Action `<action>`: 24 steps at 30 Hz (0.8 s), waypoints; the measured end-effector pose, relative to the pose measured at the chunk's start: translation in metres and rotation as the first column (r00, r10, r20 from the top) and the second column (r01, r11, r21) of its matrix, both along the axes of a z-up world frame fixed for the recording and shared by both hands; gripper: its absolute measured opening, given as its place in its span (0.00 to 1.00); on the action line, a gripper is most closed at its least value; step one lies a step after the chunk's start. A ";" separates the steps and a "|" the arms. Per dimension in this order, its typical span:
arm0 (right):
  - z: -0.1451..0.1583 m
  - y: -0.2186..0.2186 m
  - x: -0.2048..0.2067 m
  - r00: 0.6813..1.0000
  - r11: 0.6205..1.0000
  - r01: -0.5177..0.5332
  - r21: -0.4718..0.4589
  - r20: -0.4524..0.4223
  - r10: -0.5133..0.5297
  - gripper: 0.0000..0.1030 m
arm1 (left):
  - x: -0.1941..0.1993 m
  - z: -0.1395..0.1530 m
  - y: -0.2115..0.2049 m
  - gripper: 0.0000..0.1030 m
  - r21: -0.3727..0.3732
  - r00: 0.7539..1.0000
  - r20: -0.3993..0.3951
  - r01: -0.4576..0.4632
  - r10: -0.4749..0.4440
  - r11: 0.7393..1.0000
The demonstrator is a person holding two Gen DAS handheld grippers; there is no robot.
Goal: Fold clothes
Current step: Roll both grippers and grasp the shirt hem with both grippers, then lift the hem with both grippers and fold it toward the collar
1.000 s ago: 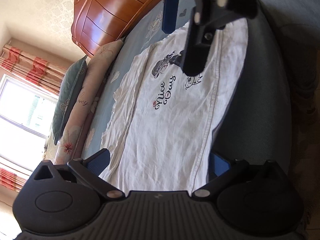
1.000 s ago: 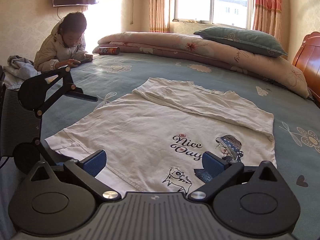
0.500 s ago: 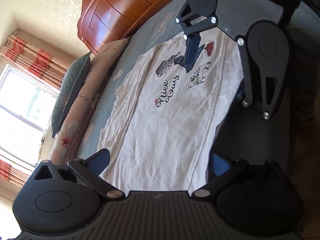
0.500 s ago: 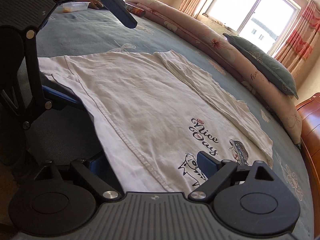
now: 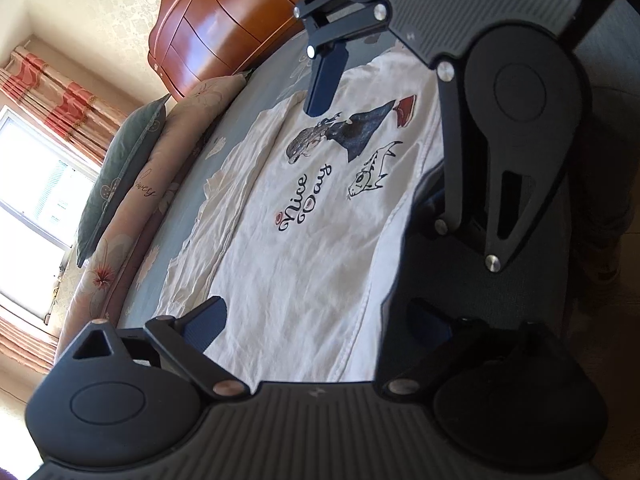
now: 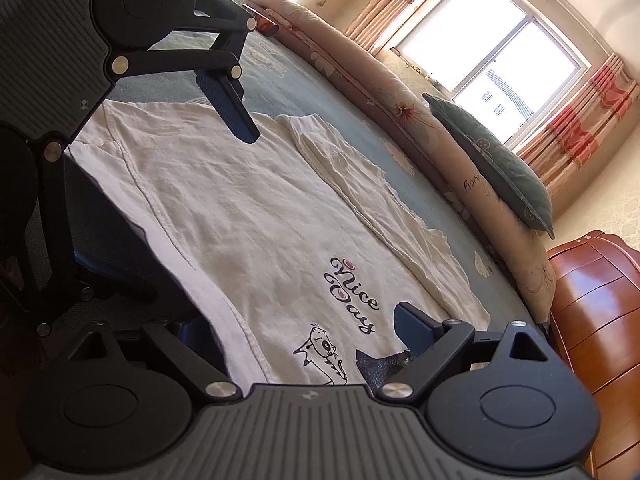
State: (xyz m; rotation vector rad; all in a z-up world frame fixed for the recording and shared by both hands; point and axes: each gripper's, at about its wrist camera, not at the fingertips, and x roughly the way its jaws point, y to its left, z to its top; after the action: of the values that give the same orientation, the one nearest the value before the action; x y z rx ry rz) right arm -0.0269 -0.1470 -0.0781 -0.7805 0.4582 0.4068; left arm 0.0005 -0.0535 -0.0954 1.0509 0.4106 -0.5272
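Sunlit bedroom, blue bed (image 6: 304,80), white T-shirt (image 5: 304,240) spread print-up along the near edge, far side already doubled inward. Left hand-held gripper (image 5: 320,320) gaping wide astride the near hem, right hand-held gripper (image 6: 296,328) likewise spread by the print. Best to pinch both ends of that hem together, lifting evenly.

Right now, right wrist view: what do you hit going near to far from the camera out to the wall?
right gripper → white T-shirt with its "Nice Day" print → blue bedsheet → long floral bolster → window with striped curtains.
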 end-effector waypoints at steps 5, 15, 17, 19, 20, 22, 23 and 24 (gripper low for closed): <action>-0.003 -0.009 -0.003 1.000 1.000 -0.003 -0.002 -0.009 0.003 0.92 | 0.010 0.001 0.019 0.55 0.015 0.996 -0.040 -0.077 0.078 0.997; -0.024 -0.027 -0.016 0.997 0.990 0.032 -0.136 0.067 -0.023 0.86 | 0.005 -0.004 0.027 0.12 0.047 0.995 -0.053 -0.086 0.089 0.995; -0.026 -0.036 -0.015 0.996 0.982 0.046 -0.184 0.084 -0.031 0.82 | 0.006 -0.002 0.028 0.13 0.043 0.995 -0.055 -0.086 0.088 0.995; -0.029 -0.045 -0.014 0.995 0.970 0.053 -0.237 0.097 -0.031 0.75 | 0.007 -0.002 0.028 0.15 0.050 0.994 -0.056 -0.087 0.090 0.995; -0.030 -0.049 -0.014 0.995 0.964 0.053 -0.261 0.100 -0.027 0.75 | 0.006 -0.002 0.029 0.18 0.057 0.995 -0.054 -0.086 0.089 0.995; -0.030 -0.056 -0.014 0.997 0.960 0.048 -0.277 0.079 -0.027 0.69 | 0.005 -0.002 0.029 0.19 0.071 0.995 -0.049 -0.086 0.089 0.994; -0.030 -0.059 -0.013 0.998 0.959 0.044 -0.282 0.065 -0.027 0.65 | 0.005 -0.002 0.030 0.19 0.078 0.995 -0.047 -0.085 0.089 0.993; -0.030 -0.061 -0.012 0.999 0.960 0.042 -0.278 0.042 -0.032 0.56 | 0.004 -0.002 0.030 0.20 0.085 0.995 -0.045 -0.085 0.089 0.993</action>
State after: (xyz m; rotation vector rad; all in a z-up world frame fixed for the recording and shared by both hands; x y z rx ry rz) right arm -0.0388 -0.2084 -0.1082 -1.0494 0.5003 0.2951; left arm 0.0048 -0.0237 -0.0971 1.0962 0.5228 -0.4618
